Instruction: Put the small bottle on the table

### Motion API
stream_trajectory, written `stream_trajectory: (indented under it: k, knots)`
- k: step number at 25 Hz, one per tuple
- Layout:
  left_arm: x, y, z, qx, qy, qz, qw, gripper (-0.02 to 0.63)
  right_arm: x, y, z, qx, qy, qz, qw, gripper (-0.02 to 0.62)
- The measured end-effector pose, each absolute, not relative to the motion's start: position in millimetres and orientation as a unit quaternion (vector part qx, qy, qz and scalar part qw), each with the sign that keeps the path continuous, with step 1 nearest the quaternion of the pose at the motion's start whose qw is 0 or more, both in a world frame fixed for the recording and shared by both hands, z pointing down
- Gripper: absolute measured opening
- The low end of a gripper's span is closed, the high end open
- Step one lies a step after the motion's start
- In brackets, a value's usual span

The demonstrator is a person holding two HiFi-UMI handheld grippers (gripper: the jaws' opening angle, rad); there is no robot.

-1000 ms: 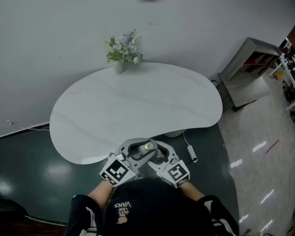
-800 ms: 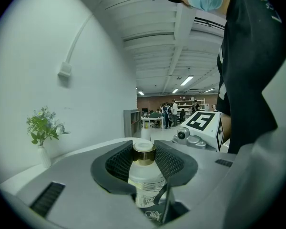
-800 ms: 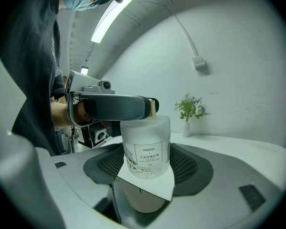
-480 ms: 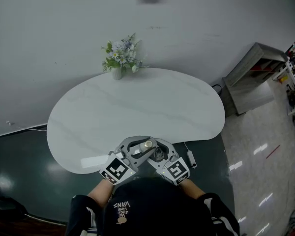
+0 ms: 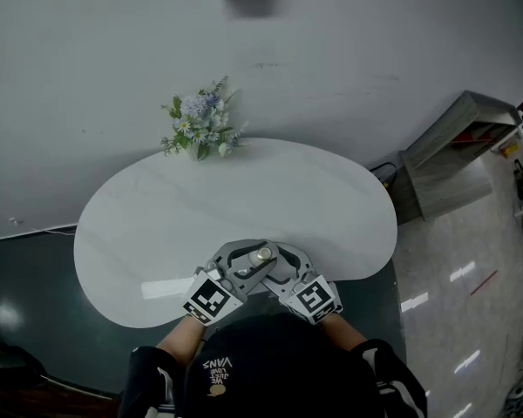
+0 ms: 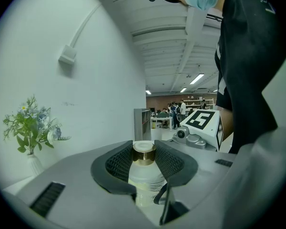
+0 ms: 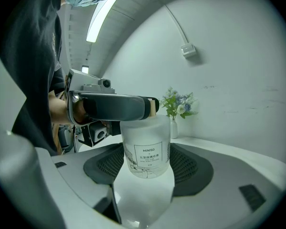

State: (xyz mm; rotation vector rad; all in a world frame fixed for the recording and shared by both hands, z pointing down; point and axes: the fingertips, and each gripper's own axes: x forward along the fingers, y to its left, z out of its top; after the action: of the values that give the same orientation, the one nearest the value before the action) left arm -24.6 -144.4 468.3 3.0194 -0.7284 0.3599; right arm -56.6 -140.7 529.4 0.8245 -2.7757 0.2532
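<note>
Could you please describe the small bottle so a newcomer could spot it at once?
Above the near edge of the white kidney-shaped table, between the left gripper and right gripper, is the small bottle. It is frosted glass with a gold cap and square label, unlike the flower vase by the wall.

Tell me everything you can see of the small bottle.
The small bottle is frosted white, squat and round, with a printed label and a gold collar under a pale cap. Upright, it is held over the near edge of the table: the left gripper clamps its neck, the right gripper its body.
</note>
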Motion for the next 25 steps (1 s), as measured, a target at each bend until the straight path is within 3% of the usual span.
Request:
stream_trajectory:
  k: [25]
  knots:
    - [33.6, -311.6, 513.7, 0.941, -0.316, 0.118, 0.023, 0.156, 45.6, -279.2, 572.2, 0.307, -0.937, 0.118, 0.117, 0.268]
